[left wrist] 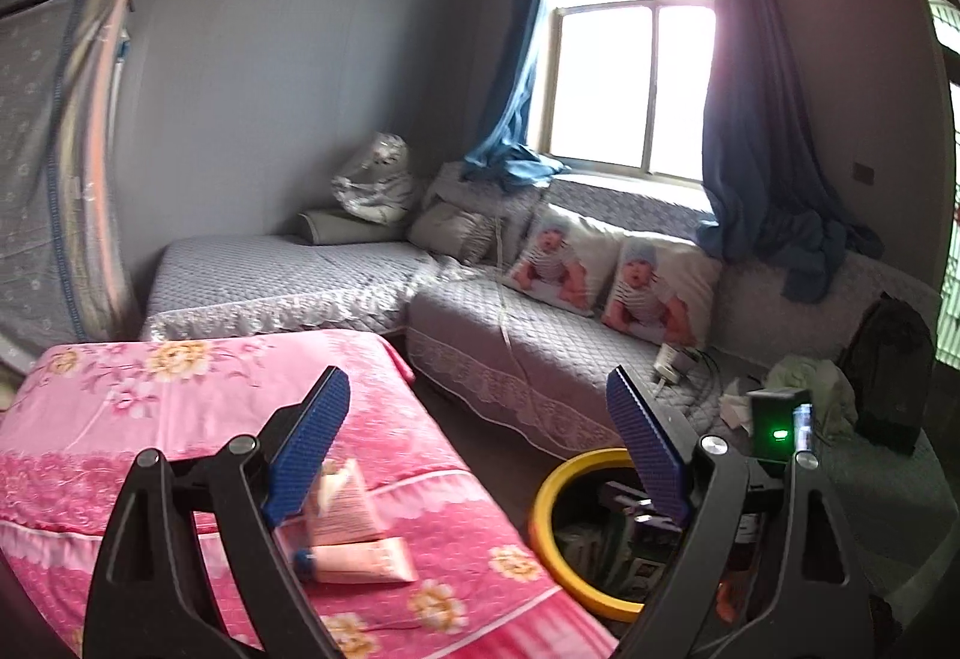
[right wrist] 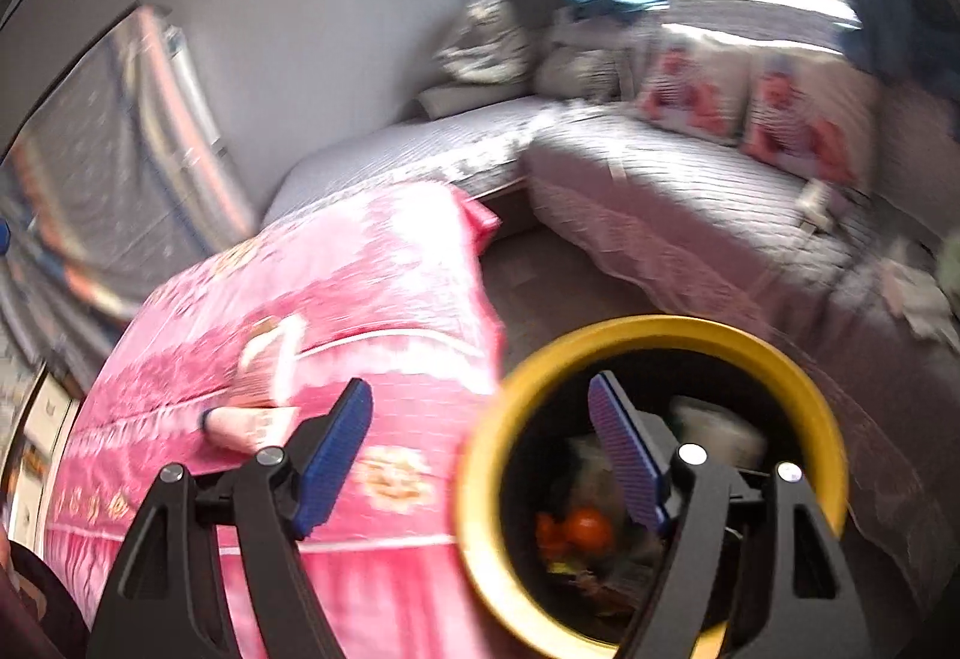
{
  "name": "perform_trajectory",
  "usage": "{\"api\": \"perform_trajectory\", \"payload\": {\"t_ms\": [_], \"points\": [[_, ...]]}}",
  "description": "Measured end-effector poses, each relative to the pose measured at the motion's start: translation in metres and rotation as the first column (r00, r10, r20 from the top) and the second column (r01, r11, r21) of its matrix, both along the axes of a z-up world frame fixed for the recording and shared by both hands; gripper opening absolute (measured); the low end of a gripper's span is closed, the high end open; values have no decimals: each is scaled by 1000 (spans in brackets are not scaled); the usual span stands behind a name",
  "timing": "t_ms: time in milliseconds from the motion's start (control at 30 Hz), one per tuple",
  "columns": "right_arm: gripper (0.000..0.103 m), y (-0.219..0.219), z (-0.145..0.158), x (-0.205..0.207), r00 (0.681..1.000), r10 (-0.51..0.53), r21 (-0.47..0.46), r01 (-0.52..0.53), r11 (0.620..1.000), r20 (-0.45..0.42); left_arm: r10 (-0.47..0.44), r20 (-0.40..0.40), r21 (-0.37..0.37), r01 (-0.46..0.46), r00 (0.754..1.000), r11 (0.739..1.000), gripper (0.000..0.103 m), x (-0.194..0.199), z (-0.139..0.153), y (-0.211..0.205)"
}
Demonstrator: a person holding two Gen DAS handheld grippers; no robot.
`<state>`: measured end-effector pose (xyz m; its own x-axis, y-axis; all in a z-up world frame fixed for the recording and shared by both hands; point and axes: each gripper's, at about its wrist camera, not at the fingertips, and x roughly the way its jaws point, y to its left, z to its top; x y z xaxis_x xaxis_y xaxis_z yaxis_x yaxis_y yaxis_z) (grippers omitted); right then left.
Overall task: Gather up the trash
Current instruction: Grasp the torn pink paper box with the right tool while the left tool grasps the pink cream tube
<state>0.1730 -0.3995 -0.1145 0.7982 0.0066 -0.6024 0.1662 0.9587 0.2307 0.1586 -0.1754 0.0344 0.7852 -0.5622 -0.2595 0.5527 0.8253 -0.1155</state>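
Tubes are what remains to collect: two soft pink plastic squeeze tubes (left wrist: pixel 354 533) lie on the pink floral bedspread (left wrist: pixel 180 407), one flat with a blue cap, the other leaning across it. They look light, pliable and somewhat slick, so a pinch across the flat body, or near the stiffer cap end, would likely hold better than one at the crimped tail. Pressing hard may squeeze out whatever is left inside.

The left claw (left wrist: pixel 477 443) stands wide apart with nothing between its blue ribbed pads (left wrist: pixel 312 443); the tubes sit just behind its left pad. To the right of the bed stands the yellow-rimmed round bin (left wrist: pixel 558 479), already holding rubbish.

The right claw (right wrist: pixel 480 443) is also spread wide and empty, poised over the bed's edge and the bin's mouth.

The left view is sharp and shows the tubes' print, plus the right device's green light at far right. The right view is blurred, yet looks straight down into the bin, showing orange scraps (right wrist: pixel 576 530) that the left view hides.
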Motion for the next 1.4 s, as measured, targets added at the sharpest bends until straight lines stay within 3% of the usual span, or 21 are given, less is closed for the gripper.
{"api": "perform_trajectory", "payload": {"t_ms": [200,367,567,700,867,967,1133,1233,1333,1400], "points": [[75,63,5,67,979,189,-15,-191,982,-81,173,0,-20,-173,985,985,86,18,-1,74],[76,118,-3,119,928,324,-33,-335,942,-185,384,-38,58,-381,923,923,86,44,-26,139],[82,162,-28,178,871,357,-49,-395,917,-338,477,-128,222,-443,870,869,86,60,-81,179],[88,177,-45,207,853,315,-86,-381,920,-416,472,-193,292,-409,860,865,86,67,-107,189],[88,196,-67,226,833,283,-104,-373,922,-475,422,-201,330,-344,884,879,86,71,-116,177],[67,202,-75,230,826,275,-121,-378,918,-492,370,-183,362,-287,911,887,86,76,-119,162],[58,193,-65,227,859,305,-75,-365,928,-412,161,-181,387,-80,970,919,86,80,-123,123],[57,167,-44,217,888,320,-6,-341,940,-331,-40,-189,418,117,981,901,86,86,-129,91],[57,131,-23,200,920,301,66,-294,953,-250,-176,-223,429,259,959,866,86,101,-137,68],[58,103,-10,181,933,296,129,-274,953,-203,-263,-253,441,353,931,825,86,114,-145,52]]}}
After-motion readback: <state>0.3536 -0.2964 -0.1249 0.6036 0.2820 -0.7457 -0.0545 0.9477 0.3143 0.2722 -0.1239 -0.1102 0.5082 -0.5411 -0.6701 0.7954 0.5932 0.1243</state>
